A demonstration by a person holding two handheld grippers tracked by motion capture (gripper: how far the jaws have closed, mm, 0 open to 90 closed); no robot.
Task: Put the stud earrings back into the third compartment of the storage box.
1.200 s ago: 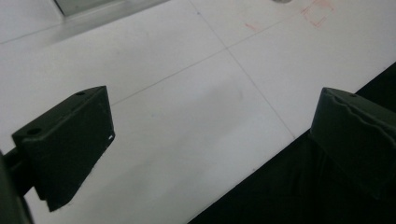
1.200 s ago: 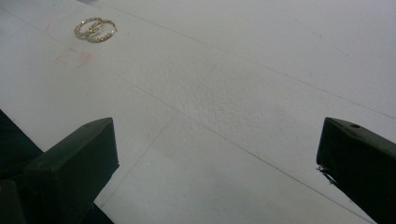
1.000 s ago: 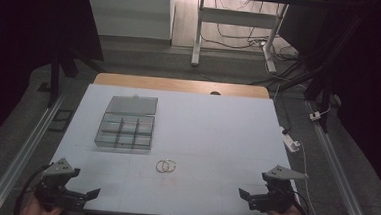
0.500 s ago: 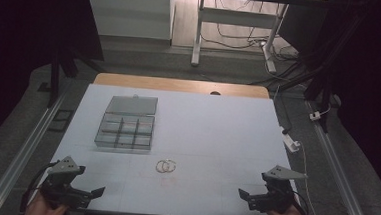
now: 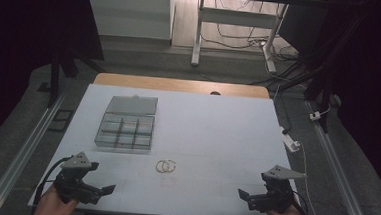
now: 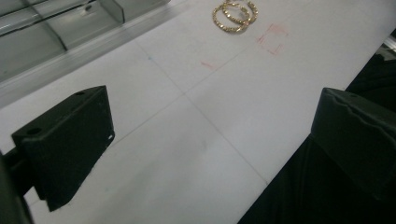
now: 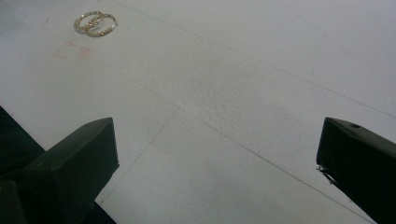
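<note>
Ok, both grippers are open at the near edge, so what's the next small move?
Probably ease the left gripper forward and to its right toward the two gold hoop earrings. They lie overlapping on the bare white table, just ahead of that gripper's open jaws and near the open compartment box. The right gripper sits farther off.

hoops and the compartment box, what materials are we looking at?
Hoops: likely gold-toned metal; yellow, shiny, with a beaded or studded texture along the rims. Two of them, overlapping. Whether they are solid or plated can't be told.

Compartment box: looks like clear, slightly smoky hard plastic; the dividers and the white table show through its walls, and the edges catch glossy highlights.
</note>
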